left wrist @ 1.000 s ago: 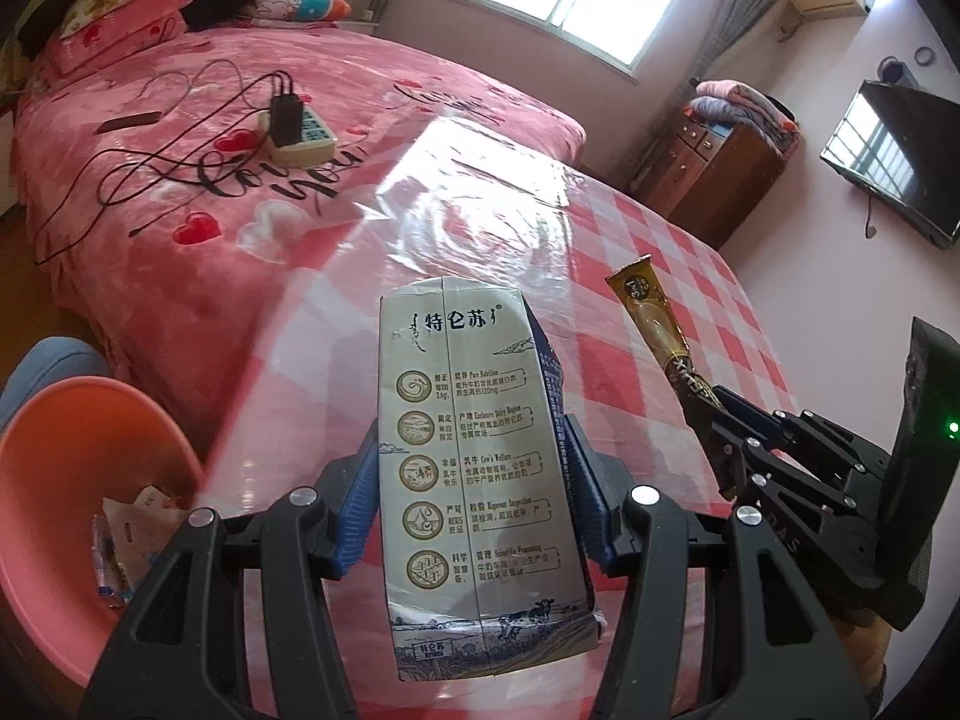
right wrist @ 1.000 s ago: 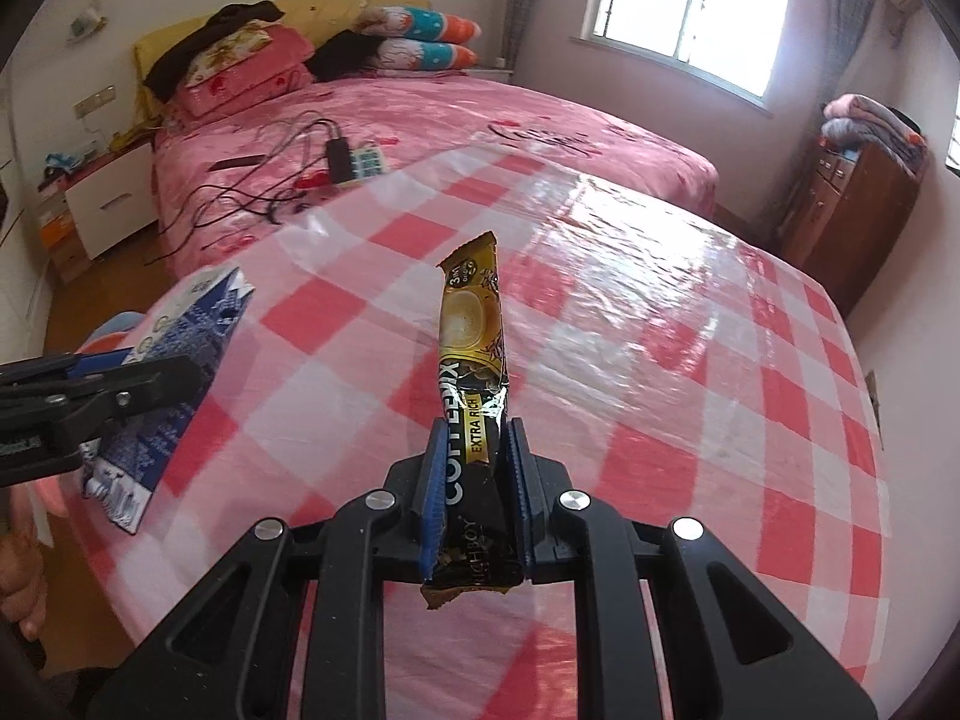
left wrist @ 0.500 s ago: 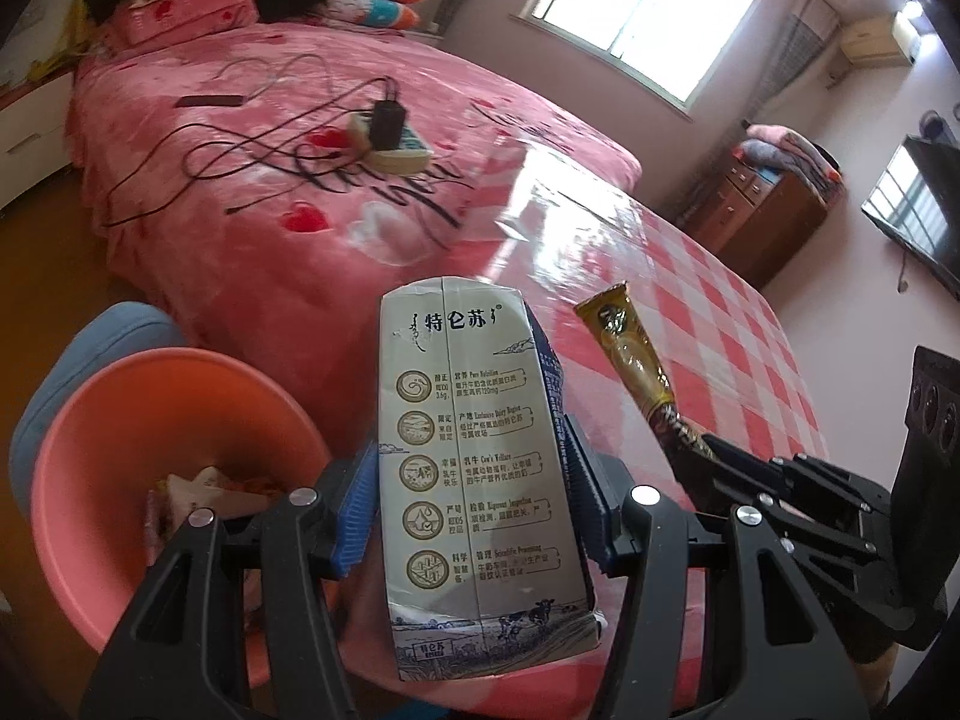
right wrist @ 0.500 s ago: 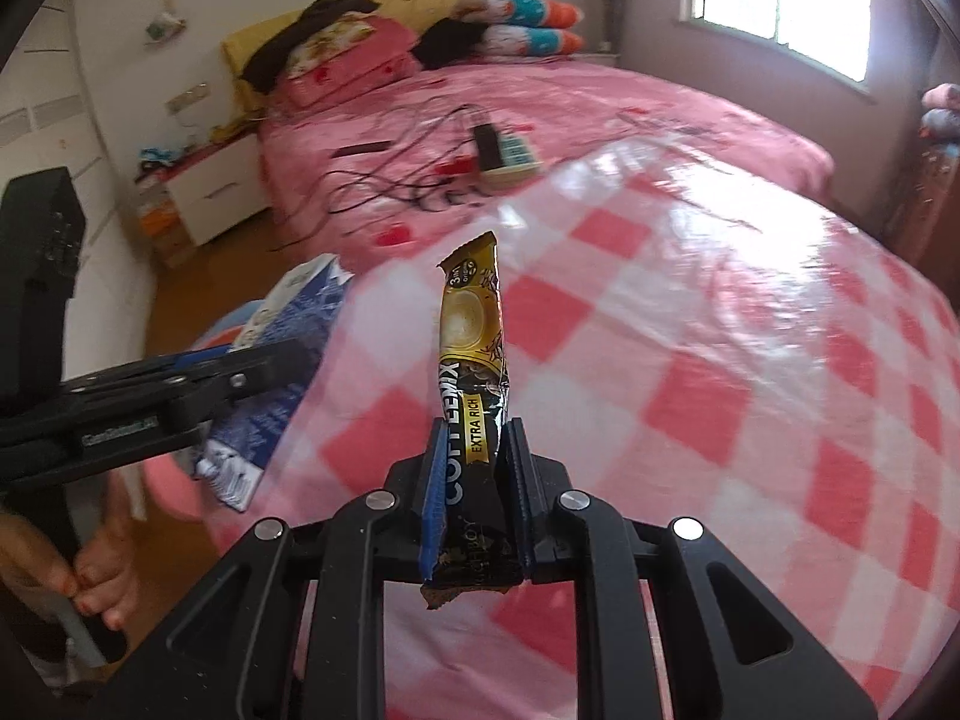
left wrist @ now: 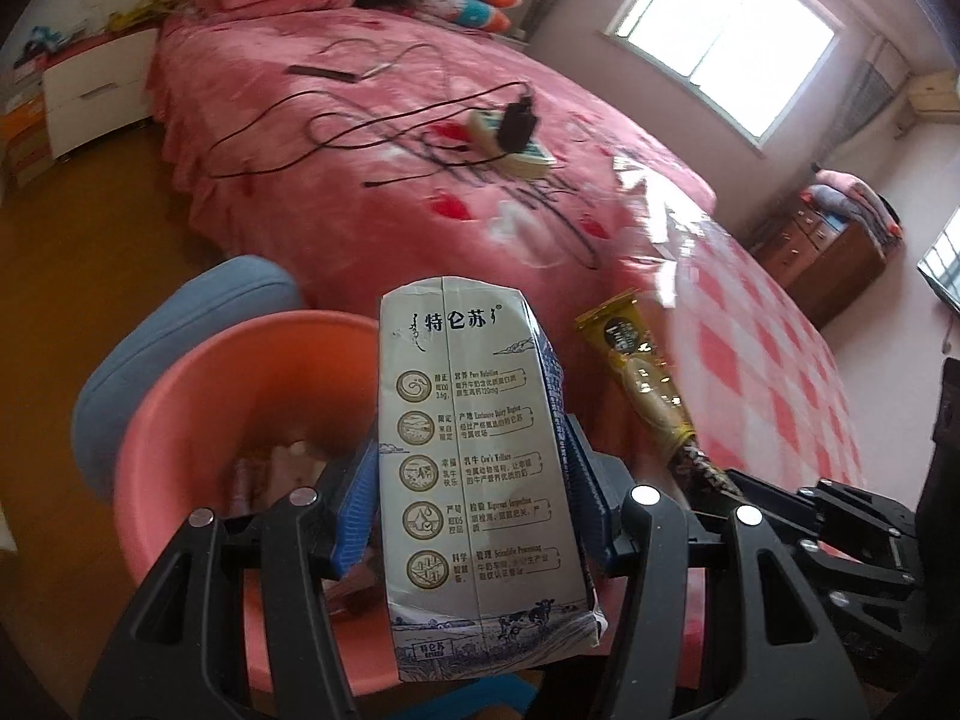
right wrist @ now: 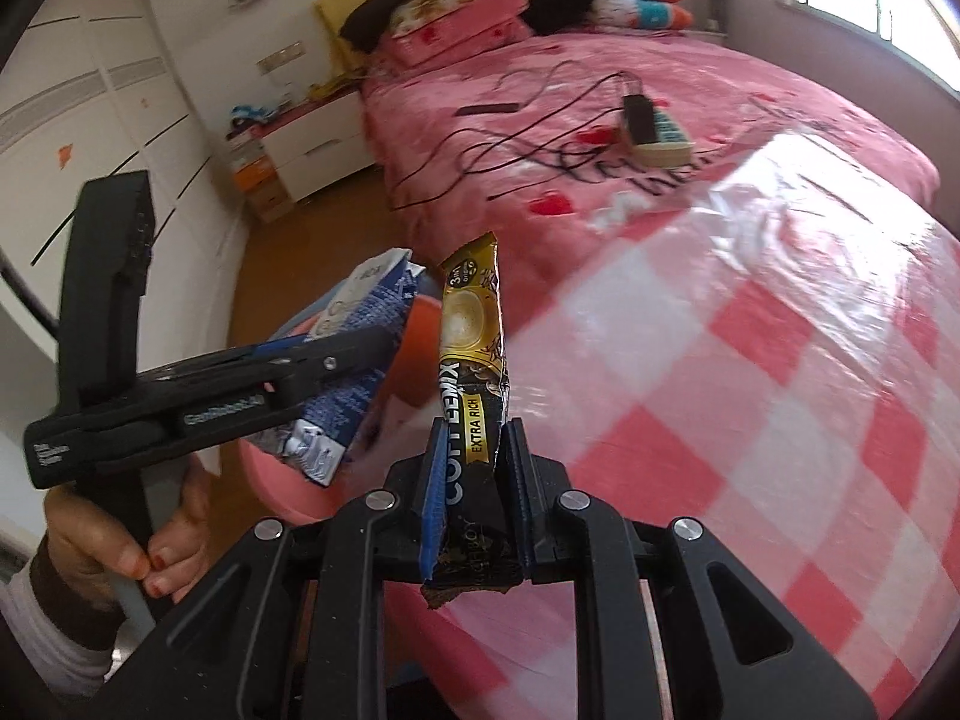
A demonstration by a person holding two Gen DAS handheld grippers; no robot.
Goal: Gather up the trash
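My left gripper (left wrist: 474, 498) is shut on a flattened white and blue milk carton (left wrist: 480, 468) and holds it upright over the pink basin (left wrist: 198, 408), which has some trash inside. The carton also shows in the right wrist view (right wrist: 354, 360), held by the left gripper (right wrist: 336, 363). My right gripper (right wrist: 474, 468) is shut on a gold and black coffee sachet (right wrist: 474, 354), held upright at the table's left edge beside the basin (right wrist: 414, 360). The sachet also shows in the left wrist view (left wrist: 642, 384), just right of the carton.
The basin sits on a blue stool (left wrist: 180, 324) between the table with a red-checked cloth (right wrist: 750, 390) and a pink bed (left wrist: 390, 138). A power strip with cables (left wrist: 510, 138) lies on the bed. A white nightstand (right wrist: 306, 144) stands by the wall.
Both grippers have swung left, off the table and toward the basin. The carton is now over the basin and the sachet is close beside it. Both grips are unchanged.
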